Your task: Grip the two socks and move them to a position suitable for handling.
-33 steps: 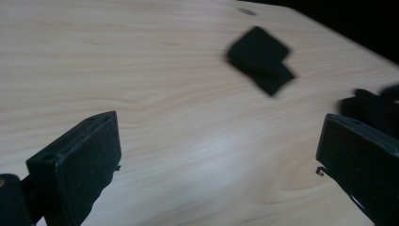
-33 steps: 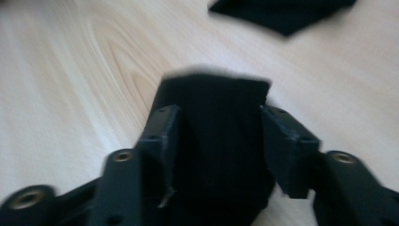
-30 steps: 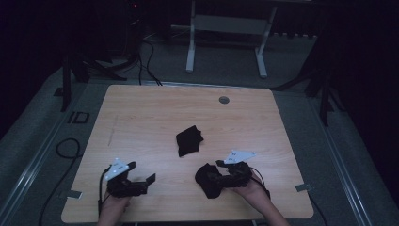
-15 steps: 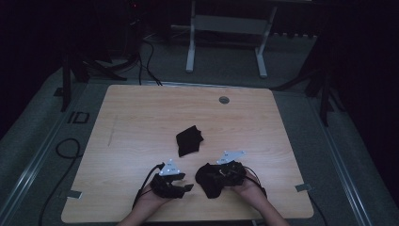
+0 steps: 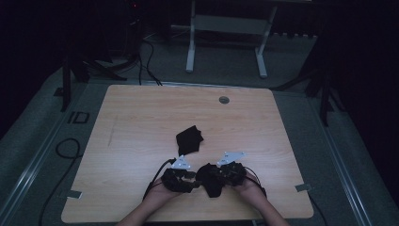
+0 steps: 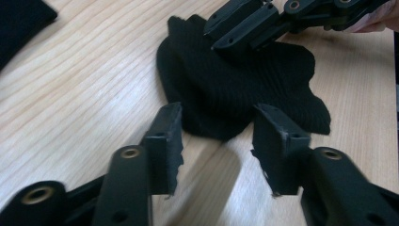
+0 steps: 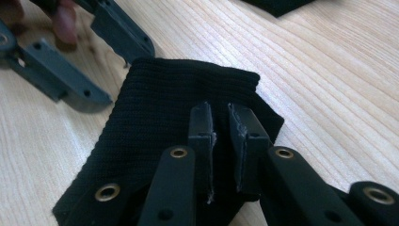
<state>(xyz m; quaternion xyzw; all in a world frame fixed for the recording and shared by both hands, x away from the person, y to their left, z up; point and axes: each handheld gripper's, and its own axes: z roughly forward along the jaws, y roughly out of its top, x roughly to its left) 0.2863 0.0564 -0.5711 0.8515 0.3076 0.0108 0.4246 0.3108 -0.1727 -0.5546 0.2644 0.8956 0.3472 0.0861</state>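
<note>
A black knitted cloth (image 5: 214,182) lies near the table's front edge. My right gripper (image 7: 220,110) rests on top of it; its jaws have just been closing and stand almost together, pinching a ridge of the cloth (image 7: 155,108). My left gripper (image 6: 216,122) points at the cloth (image 6: 244,89) from the left. Its jaws have just been closing too, and they stand apart on either side of the cloth's near edge without pressing it. In the high view the left gripper (image 5: 192,178) and the right gripper (image 5: 207,176) nearly meet. A second black cloth (image 5: 189,140) lies mid-table.
The wooden table (image 5: 131,141) has a round grommet hole (image 5: 224,100) near its far edge. Cables run off the left gripper across the front left. A white metal frame (image 5: 226,28) stands on the floor behind the table.
My left gripper has slid right across the front of the table to the cloth under the right gripper. The right gripper has hardly moved and has sunk slightly onto the cloth.
</note>
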